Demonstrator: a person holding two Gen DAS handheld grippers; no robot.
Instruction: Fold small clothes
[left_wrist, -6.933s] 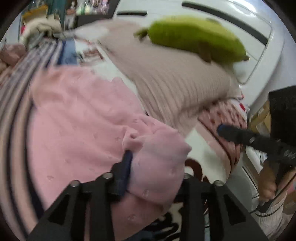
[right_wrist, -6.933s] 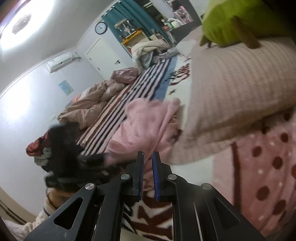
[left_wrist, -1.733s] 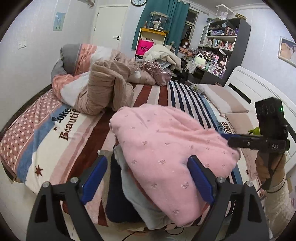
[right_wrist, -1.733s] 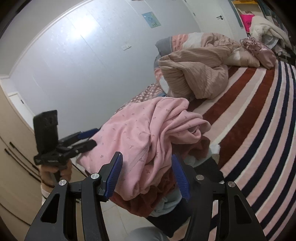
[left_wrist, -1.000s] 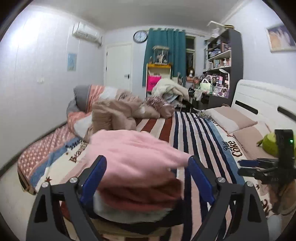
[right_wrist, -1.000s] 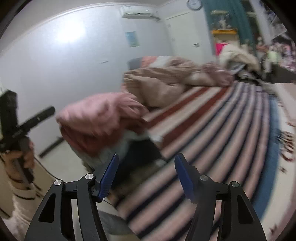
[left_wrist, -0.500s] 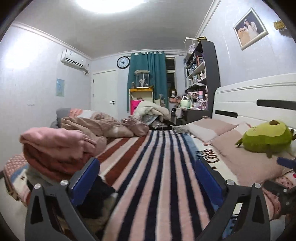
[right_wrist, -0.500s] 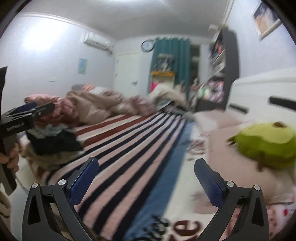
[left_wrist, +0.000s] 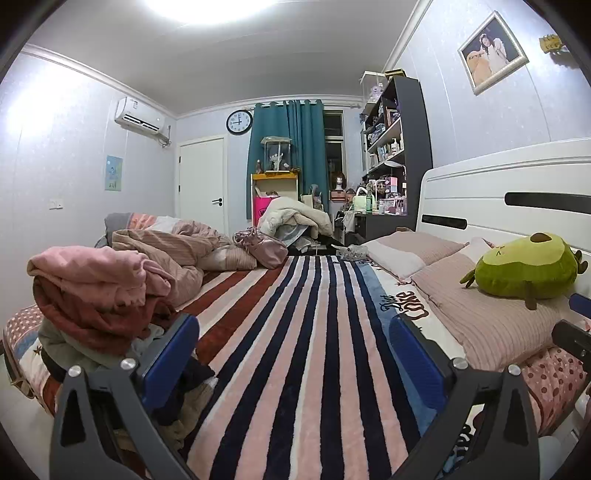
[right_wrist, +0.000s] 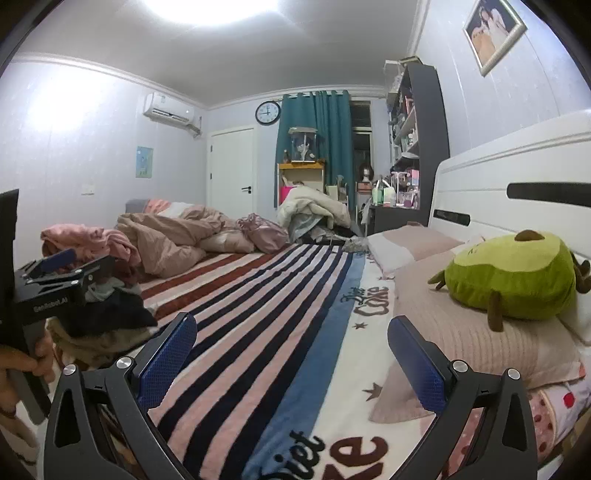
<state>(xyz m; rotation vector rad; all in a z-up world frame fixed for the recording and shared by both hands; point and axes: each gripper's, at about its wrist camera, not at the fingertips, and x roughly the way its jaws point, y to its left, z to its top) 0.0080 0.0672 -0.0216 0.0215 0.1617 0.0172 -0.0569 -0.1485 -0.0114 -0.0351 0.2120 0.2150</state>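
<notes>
Both grippers swung off clothes pile since earlier frame; pink garment no longer between jaws, now atop heap. Left gripper (left_wrist: 293, 345) jaws spread wide, empty. Right gripper (right_wrist: 291, 343) likewise released, empty, over striped blanket (right_wrist: 266, 314). Clothes pile (left_wrist: 99, 295) sits at bed's left edge, just left of left jaw. Left gripper nearer; right well apart, toward pillows.
</notes>
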